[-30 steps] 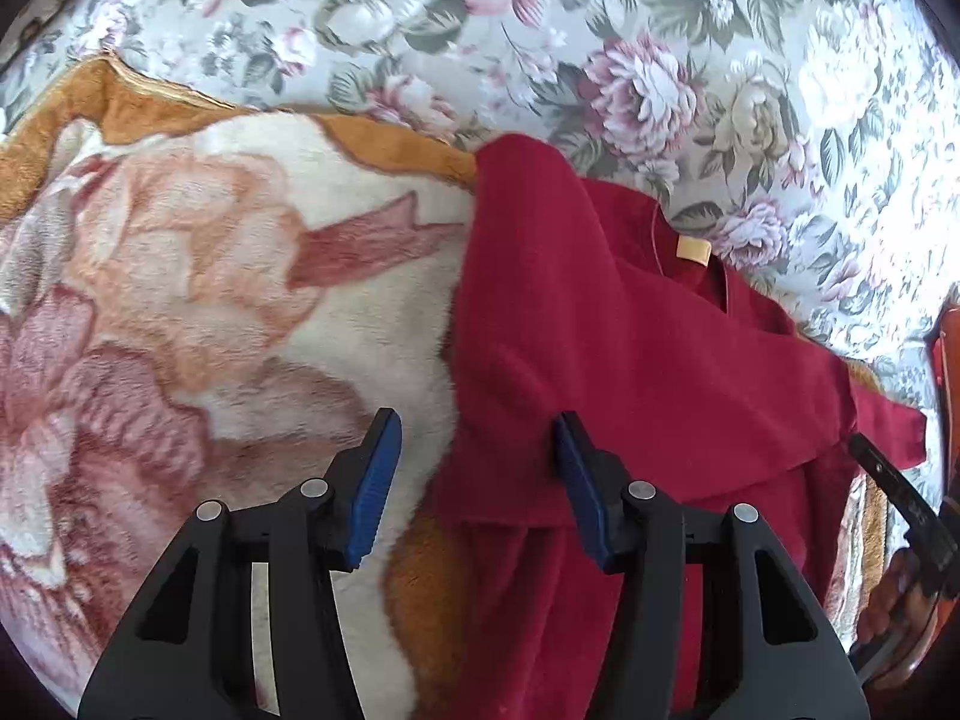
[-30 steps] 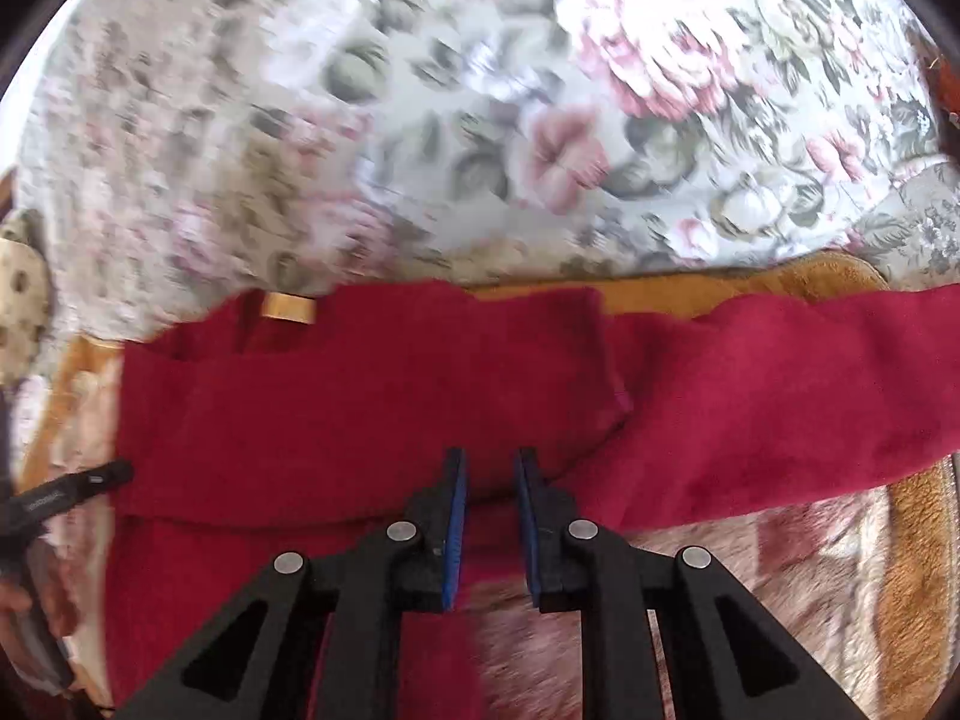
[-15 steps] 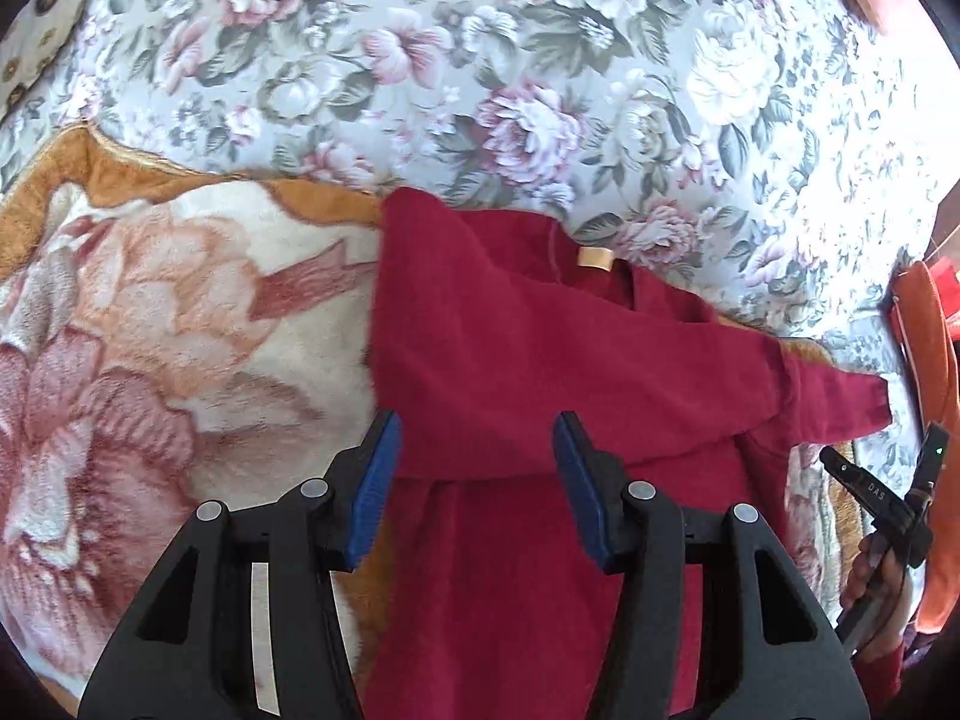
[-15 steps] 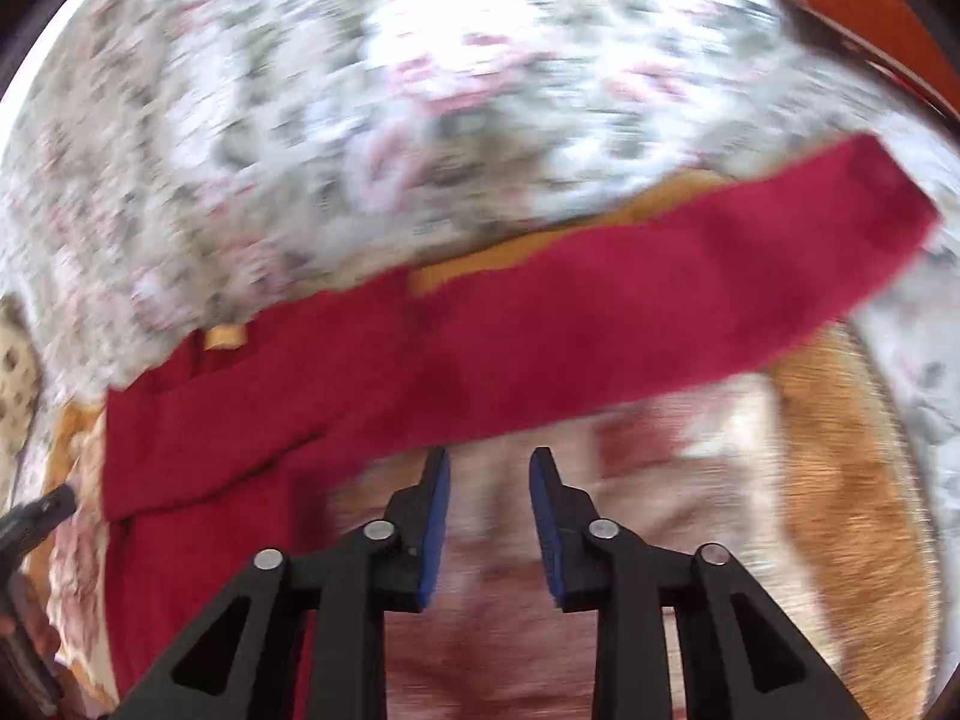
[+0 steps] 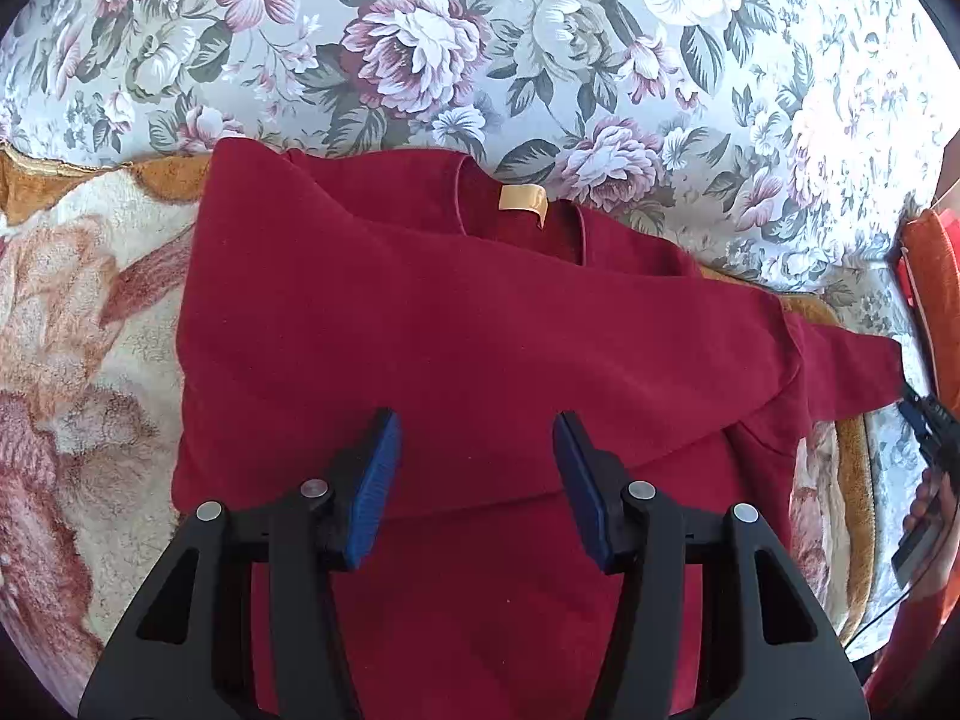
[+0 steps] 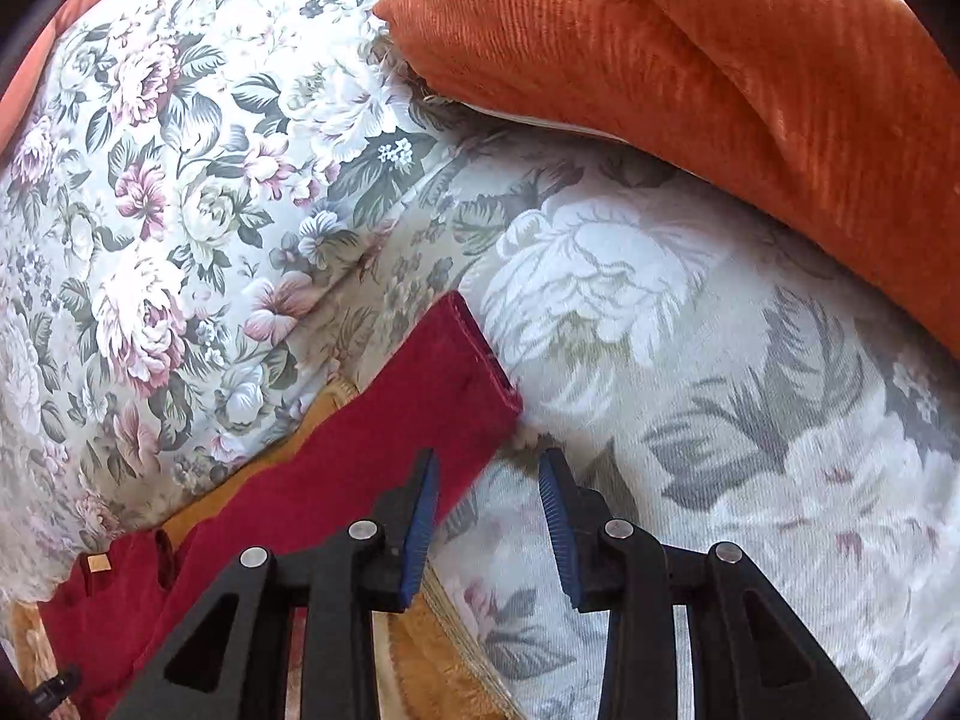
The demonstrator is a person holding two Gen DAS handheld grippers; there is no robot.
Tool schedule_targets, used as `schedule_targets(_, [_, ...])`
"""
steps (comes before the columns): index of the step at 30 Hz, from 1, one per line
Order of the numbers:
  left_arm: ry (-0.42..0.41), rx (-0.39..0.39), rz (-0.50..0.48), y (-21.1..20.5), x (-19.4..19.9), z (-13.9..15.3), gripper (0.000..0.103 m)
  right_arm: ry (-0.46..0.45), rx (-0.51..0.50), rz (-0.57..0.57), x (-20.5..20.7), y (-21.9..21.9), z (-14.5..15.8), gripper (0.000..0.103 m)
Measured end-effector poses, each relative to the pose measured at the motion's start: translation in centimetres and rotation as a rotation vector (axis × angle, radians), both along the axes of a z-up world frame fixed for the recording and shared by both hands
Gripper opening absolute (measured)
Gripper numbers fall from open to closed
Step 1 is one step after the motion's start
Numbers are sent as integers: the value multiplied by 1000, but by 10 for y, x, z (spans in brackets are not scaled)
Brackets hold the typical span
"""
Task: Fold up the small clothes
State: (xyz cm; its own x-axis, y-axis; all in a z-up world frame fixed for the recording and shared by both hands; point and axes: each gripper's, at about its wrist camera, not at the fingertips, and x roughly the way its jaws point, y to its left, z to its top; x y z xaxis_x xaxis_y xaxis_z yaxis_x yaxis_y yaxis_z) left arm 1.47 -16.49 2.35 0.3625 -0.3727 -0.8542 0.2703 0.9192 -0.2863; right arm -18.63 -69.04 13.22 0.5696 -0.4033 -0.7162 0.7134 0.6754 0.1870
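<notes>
A dark red sweater [image 5: 480, 330] with a yellow neck label [image 5: 522, 201] lies flat on a plush blanket. One sleeve is folded across its chest. The other sleeve [image 6: 372, 456] stretches out to the right, its cuff [image 6: 474, 360] resting on the floral cover. My left gripper [image 5: 477, 462] hovers open over the sweater's middle, with nothing between its pads. My right gripper [image 6: 487, 480] is open just beside the cuff, its left finger [image 6: 420, 504] over the sleeve's edge. In the left wrist view the right gripper [image 5: 921, 420] shows at the far right.
A floral sofa cover [image 5: 420, 48] rises behind the sweater. The plush flower-patterned blanket [image 5: 78, 300] lies under it. An orange cushion [image 6: 720, 72] sits to the right of the cuff. A person's hand [image 5: 936, 498] holds the right gripper.
The right gripper opened off the folded part of the sweater and swept right along the outstretched sleeve to its cuff, rolling as it went. The left gripper shifted right over the sweater's middle, still open.
</notes>
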Motion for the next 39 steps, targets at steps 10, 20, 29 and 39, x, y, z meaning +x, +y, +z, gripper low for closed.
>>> schedule_targets(10, [-2,1,1,10,-1,9,52,-40,-50,58,35,1,18,5])
schedule_targets(20, [-83,-47,69,60,0,50,52,-327,-226,336,32,112,188,5])
schedule_targets(29, [-125,-106,204,136,12,78,52,-297,-41,854,153,340,127,5])
schedule_targets(39, [-50,-110,222,159,25,49,52,-11,324,1059,242,481,-86,8])
